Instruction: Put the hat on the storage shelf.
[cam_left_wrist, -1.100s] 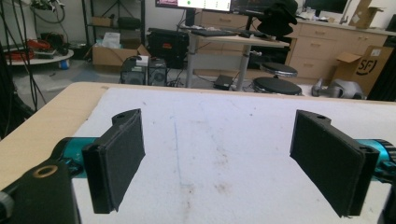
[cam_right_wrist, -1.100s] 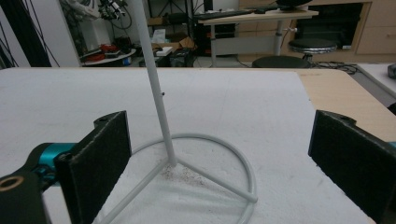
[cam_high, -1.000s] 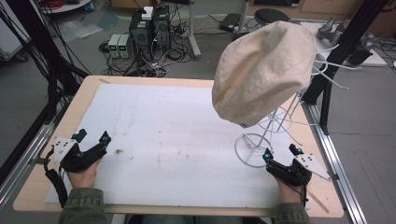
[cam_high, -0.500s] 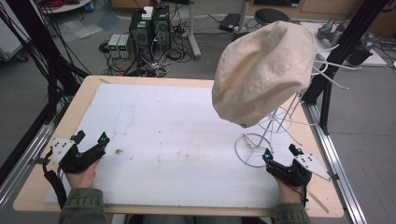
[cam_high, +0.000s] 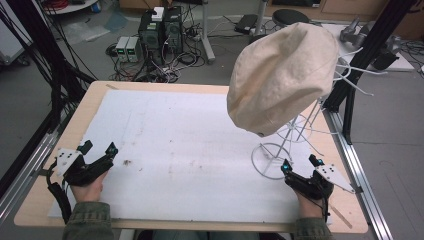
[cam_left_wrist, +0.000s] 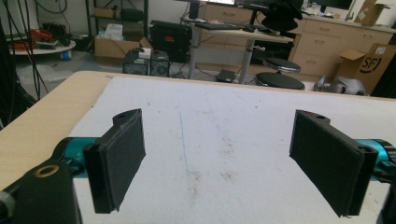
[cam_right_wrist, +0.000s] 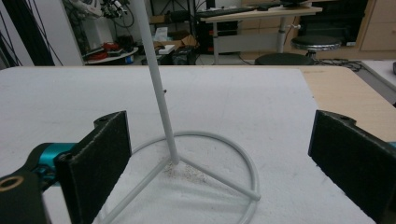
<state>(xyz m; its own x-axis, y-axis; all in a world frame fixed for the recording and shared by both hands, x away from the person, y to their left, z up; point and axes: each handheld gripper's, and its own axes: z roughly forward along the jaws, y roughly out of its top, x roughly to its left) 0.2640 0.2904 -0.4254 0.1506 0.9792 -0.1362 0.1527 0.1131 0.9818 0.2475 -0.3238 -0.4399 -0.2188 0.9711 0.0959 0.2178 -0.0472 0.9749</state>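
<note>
A cream fabric hat (cam_high: 282, 75) sits tilted on top of a white wire stand (cam_high: 295, 132) at the right side of the table. The stand's ring base (cam_high: 269, 161) rests on the white mat (cam_high: 190, 140). My right gripper (cam_high: 300, 163) is open just in front of that base. In the right gripper view its jaws (cam_right_wrist: 229, 163) stand wide apart on either side of the stand's pole (cam_right_wrist: 159, 79) and ring base (cam_right_wrist: 233, 147), touching neither. My left gripper (cam_high: 98, 147) is open and empty at the mat's left front, over bare mat (cam_left_wrist: 222, 163).
The wooden table (cam_high: 85, 105) shows around the mat, with metal rails along both sides. Small brown stains (cam_high: 127, 162) mark the mat near the left gripper. Computers and cables (cam_high: 160, 35) lie on the floor behind. Thin wire arms (cam_high: 357, 75) stick out from the stand beside a black frame post (cam_high: 367, 55).
</note>
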